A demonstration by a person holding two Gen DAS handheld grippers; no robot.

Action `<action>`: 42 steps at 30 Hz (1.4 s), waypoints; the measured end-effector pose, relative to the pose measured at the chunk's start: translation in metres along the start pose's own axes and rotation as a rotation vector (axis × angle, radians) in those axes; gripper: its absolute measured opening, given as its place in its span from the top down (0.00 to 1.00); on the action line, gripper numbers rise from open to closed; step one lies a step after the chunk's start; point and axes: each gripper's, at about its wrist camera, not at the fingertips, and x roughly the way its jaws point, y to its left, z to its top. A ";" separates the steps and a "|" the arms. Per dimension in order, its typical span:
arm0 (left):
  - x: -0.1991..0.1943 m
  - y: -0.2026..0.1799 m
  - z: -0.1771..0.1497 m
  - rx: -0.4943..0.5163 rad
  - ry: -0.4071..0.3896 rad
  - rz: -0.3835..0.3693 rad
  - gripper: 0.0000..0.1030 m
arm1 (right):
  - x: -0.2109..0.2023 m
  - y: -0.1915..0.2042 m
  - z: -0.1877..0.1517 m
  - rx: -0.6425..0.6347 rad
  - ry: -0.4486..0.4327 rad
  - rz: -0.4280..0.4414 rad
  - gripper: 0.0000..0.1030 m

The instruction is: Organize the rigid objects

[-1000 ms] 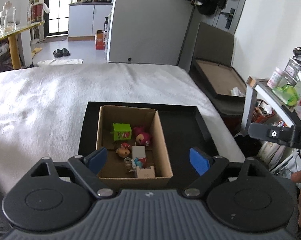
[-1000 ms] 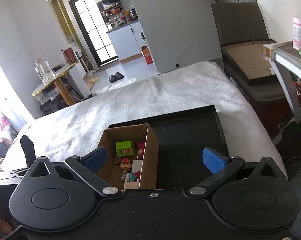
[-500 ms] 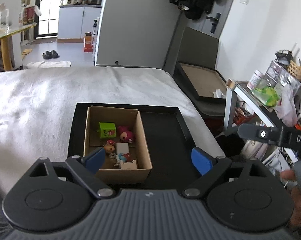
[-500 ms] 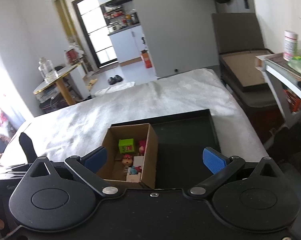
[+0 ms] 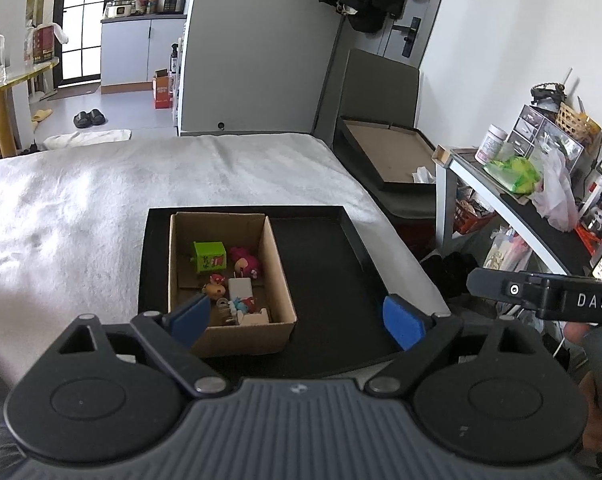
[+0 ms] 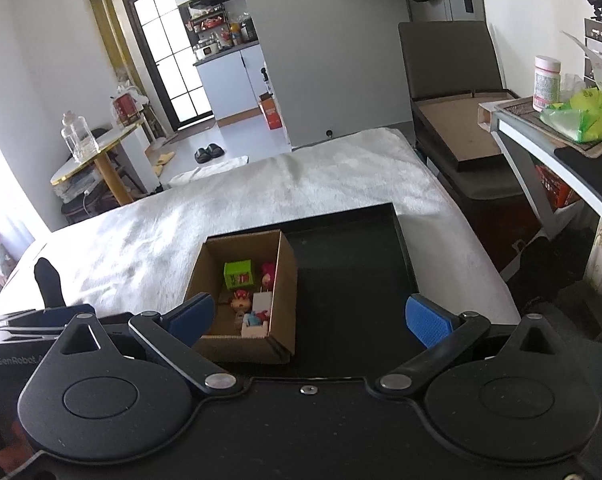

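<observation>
White, fleecy bedding covers the bed [image 5: 101, 208], and a shallow black tray [image 5: 333, 280] lies on it close to the near right corner. Inside the tray, pushed against its left wall, stands an open cardboard box [image 5: 279, 276] with its flaps out of the way; the right half of the tray is bare black floor. Small rigid toys are gathered in the box: a green cube [image 5: 209, 255] toward the far end, a dark pink plush-like figure [image 5: 245, 261] just beside it on the right, a small red and yellow figure [image 5: 216, 285] nearer, a white block [image 5: 240, 289] next to that, and a jumble of tiny blue, red and white pieces [image 5: 245, 308] at the near wall, too small to tell apart. Both tools hang above the near edge of the tray, tilted down toward it. The left gripper [image 5: 297, 320] has its jaws spread wide with nothing between the blue pads, and the right gripper [image 6: 309, 318] is likewise released and empty, the box showing past its left finger. Beyond the bed's right edge stands a cluttered side table [image 5: 521, 200] carrying a green bag [image 5: 513, 174] and a white jar [image 5: 491, 145].
</observation>
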 end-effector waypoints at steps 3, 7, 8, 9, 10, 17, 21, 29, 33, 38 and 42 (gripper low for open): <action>-0.003 0.000 -0.002 0.006 -0.002 -0.003 0.10 | -0.004 0.004 -0.004 -0.014 0.005 0.003 0.00; -0.007 -0.002 -0.004 0.022 -0.004 -0.011 0.10 | -0.009 0.005 -0.007 -0.003 0.009 0.008 0.00; -0.008 -0.002 -0.004 0.027 -0.006 -0.009 0.10 | -0.011 0.006 -0.007 -0.005 0.008 0.005 0.00; -0.008 -0.003 -0.004 0.030 -0.007 -0.005 0.10 | -0.013 0.007 -0.008 -0.007 0.006 0.003 0.00; -0.009 -0.003 -0.004 0.031 -0.007 -0.003 0.09 | -0.014 0.007 -0.008 -0.009 0.003 0.003 0.00; -0.013 -0.002 -0.007 0.034 -0.009 -0.007 0.09 | -0.024 0.013 -0.012 -0.030 -0.010 -0.001 0.00; -0.015 -0.003 -0.008 0.042 -0.012 -0.009 0.08 | -0.026 0.015 -0.015 -0.029 -0.003 -0.004 0.00; -0.015 -0.003 -0.009 0.044 -0.014 -0.007 0.08 | -0.025 0.018 -0.017 -0.035 0.013 -0.012 0.00; -0.017 -0.001 -0.010 0.040 -0.016 -0.002 0.08 | -0.024 0.018 -0.018 -0.034 0.018 -0.013 0.00; -0.018 0.001 -0.010 0.037 -0.018 0.008 0.07 | -0.024 0.020 -0.018 -0.044 0.022 -0.015 0.00; -0.017 0.002 -0.010 0.033 -0.016 0.025 0.07 | -0.024 0.021 -0.020 -0.047 0.020 -0.015 0.00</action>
